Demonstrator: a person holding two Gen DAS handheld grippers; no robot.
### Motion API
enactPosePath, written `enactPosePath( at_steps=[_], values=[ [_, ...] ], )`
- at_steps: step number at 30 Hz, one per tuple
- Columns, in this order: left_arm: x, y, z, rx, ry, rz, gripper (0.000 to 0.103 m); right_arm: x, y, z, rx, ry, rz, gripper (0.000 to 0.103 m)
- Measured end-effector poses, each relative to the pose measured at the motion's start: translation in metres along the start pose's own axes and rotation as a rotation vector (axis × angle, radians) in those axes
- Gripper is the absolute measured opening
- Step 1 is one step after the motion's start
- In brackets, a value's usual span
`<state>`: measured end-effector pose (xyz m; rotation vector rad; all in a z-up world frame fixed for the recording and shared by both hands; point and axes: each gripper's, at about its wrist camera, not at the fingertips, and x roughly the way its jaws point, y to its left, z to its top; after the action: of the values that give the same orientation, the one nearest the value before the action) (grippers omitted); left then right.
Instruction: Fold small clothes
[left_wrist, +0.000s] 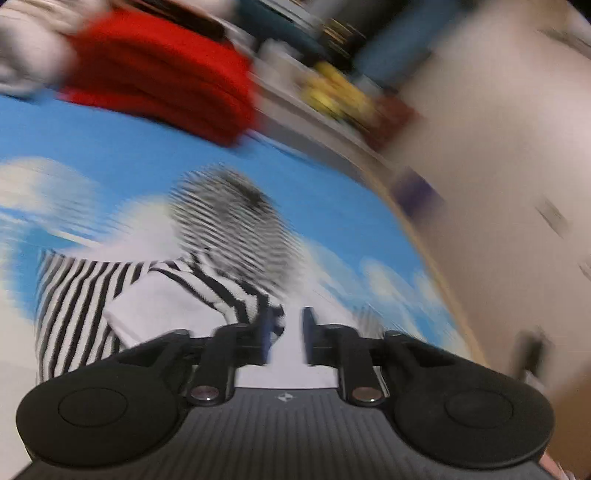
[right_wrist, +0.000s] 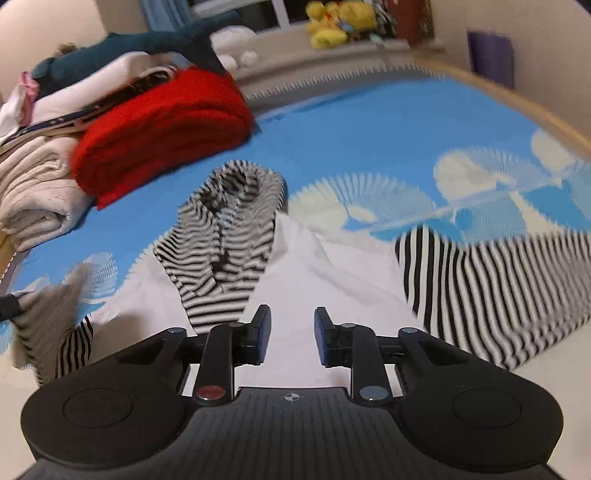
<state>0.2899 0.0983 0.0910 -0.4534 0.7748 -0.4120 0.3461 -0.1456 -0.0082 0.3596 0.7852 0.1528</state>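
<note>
A small black-and-white striped garment with a white body (right_wrist: 295, 266) lies spread on a blue sheet with white clouds (right_wrist: 369, 129). Its striped hood (right_wrist: 229, 229) points away from me and a striped sleeve (right_wrist: 498, 288) lies to the right. My right gripper (right_wrist: 291, 332) is open and empty just above the white middle part. In the blurred left wrist view the same garment (left_wrist: 166, 295) lies ahead. My left gripper (left_wrist: 288, 332) is open, with its left finger next to a striped fold.
A folded red cloth (right_wrist: 159, 129) and a pile of cream and white clothes (right_wrist: 40, 184) sit at the far left of the bed. Yellow plush toys (right_wrist: 336, 22) stand on a ledge behind. The bed's wooden edge (right_wrist: 535, 110) curves along the right.
</note>
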Motion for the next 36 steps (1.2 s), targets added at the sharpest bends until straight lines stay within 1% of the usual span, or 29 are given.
enactPosePath(
  at_steps=[1,2,4,5,7,8,9,11,13,14,16,18,20,22,24,25,26,27,28,29,31,32,33,35,36],
  values=[
    [0.002,-0.004,-0.003,0.013,-0.007,0.02,0.033,0.004,-0.003,-0.001,0.02,0.015,0.005,0.035],
    [0.006,-0.002,-0.005,0.006,0.0,0.056,0.034,0.01,-0.006,-0.001,0.045,0.03,0.009,0.037],
    [0.015,0.009,-0.006,-0.052,0.029,0.105,0.034,0.021,-0.01,-0.004,0.075,0.055,0.003,0.037],
    [0.018,0.02,-0.003,-0.087,0.04,0.142,0.034,0.026,-0.012,-0.006,0.085,0.065,0.0,0.038],
    [0.022,0.044,0.003,-0.126,0.066,0.246,0.034,0.041,-0.014,-0.011,0.109,0.099,-0.012,0.038],
    [0.023,0.055,0.007,-0.132,0.081,0.314,0.034,0.048,-0.014,-0.013,0.124,0.126,-0.013,0.038],
    [0.024,0.061,0.008,-0.138,0.09,0.365,0.034,0.056,-0.013,-0.016,0.137,0.151,0.0,0.039],
    [0.024,0.082,0.016,-0.163,0.11,0.439,0.034,0.071,-0.002,-0.022,0.117,0.195,0.023,0.039],
    [0.024,0.098,0.021,-0.197,0.137,0.471,0.034,0.079,0.017,-0.028,0.073,0.229,0.063,0.04],
    [0.023,0.105,0.022,-0.215,0.15,0.483,0.034,0.081,0.028,-0.029,0.041,0.233,0.09,0.04],
    [0.021,0.114,0.022,-0.237,0.164,0.487,0.034,0.079,0.059,-0.035,-0.09,0.211,0.136,0.04],
    [0.021,0.12,0.024,-0.247,0.168,0.488,0.034,0.073,0.093,-0.045,-0.276,0.168,0.186,0.042],
    [0.021,0.12,0.023,-0.245,0.167,0.489,0.034,0.074,0.117,-0.059,-0.422,0.149,0.22,0.043],
    [0.023,0.117,0.023,-0.246,0.169,0.486,0.034,0.084,0.128,-0.07,-0.487,0.183,0.213,0.043],
    [0.023,0.116,0.023,-0.252,0.168,0.479,0.034,0.1,0.133,-0.078,-0.531,0.25,0.214,0.043],
    [0.023,0.116,0.024,-0.254,0.168,0.479,0.034,0.106,0.134,-0.082,-0.557,0.27,0.198,0.043],
    [0.024,0.117,0.025,-0.254,0.167,0.48,0.034,0.11,0.135,-0.086,-0.588,0.27,0.165,0.043],
    [0.024,0.117,0.024,-0.254,0.166,0.48,0.034,0.111,0.135,-0.088,-0.612,0.257,0.146,0.04],
    [0.023,0.117,0.026,-0.255,0.165,0.48,0.034,0.11,0.133,-0.086,-0.612,0.252,0.147,0.039],
    [0.023,0.118,0.026,-0.255,0.164,0.48,0.034,0.109,0.131,-0.082,-0.592,0.252,0.152,0.035],
    [0.024,0.119,0.028,-0.254,0.164,0.483,0.034,0.1,0.123,-0.071,-0.515,0.213,0.152,0.026],
    [0.024,0.12,0.028,-0.253,0.164,0.485,0.034,0.093,0.117,-0.065,-0.479,0.183,0.163,0.007],
    [0.024,0.121,0.028,-0.251,0.164,0.488,0.034,0.086,0.113,-0.058,-0.456,0.151,0.167,0.0],
    [0.025,0.122,0.028,-0.25,0.166,0.493,0.034,0.071,0.101,-0.044,-0.414,0.075,0.161,0.0],
    [0.026,0.122,0.028,-0.248,0.168,0.493,0.034,0.064,0.092,-0.036,-0.37,0.04,0.149,0.0]
  ],
)
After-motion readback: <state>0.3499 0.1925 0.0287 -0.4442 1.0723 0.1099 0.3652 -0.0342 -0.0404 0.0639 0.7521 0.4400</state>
